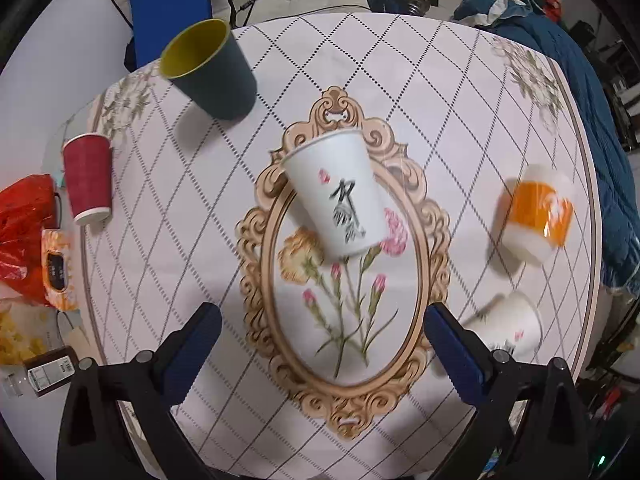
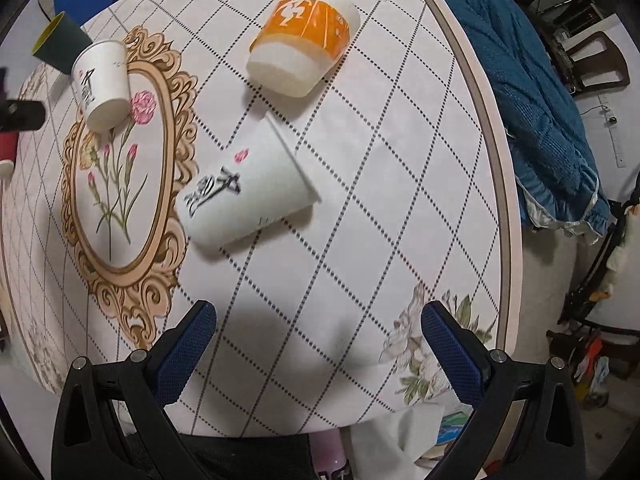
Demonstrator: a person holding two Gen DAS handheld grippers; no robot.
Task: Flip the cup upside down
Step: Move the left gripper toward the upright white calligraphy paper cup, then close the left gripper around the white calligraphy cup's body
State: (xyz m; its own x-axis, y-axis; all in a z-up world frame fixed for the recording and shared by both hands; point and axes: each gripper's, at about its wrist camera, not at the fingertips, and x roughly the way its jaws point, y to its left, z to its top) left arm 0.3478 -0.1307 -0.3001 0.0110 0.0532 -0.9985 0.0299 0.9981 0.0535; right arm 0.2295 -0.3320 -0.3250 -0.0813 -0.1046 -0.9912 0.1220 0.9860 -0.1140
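Observation:
A white paper cup with black calligraphy [image 1: 338,196] stands upside down on the oval flower print of the tablecloth; it also shows in the right wrist view [image 2: 103,84]. My left gripper [image 1: 322,344] is open and empty, a short way in front of it. A second white calligraphy cup [image 2: 244,194] is upside down and blurred; it shows at the right in the left wrist view [image 1: 508,326]. My right gripper [image 2: 318,340] is open and empty, just in front of that cup. An orange-and-white cup [image 2: 304,46] [image 1: 536,216] stands upside down further back.
A dark teal cup with yellow inside [image 1: 212,68] stands upright at the back left. A red cup [image 1: 87,178] stands upside down at the left. A red bag [image 1: 22,236] and tissue pack [image 1: 58,270] sit at the left edge. A blue cloth [image 2: 536,92] hangs past the table's right rim [image 2: 506,184].

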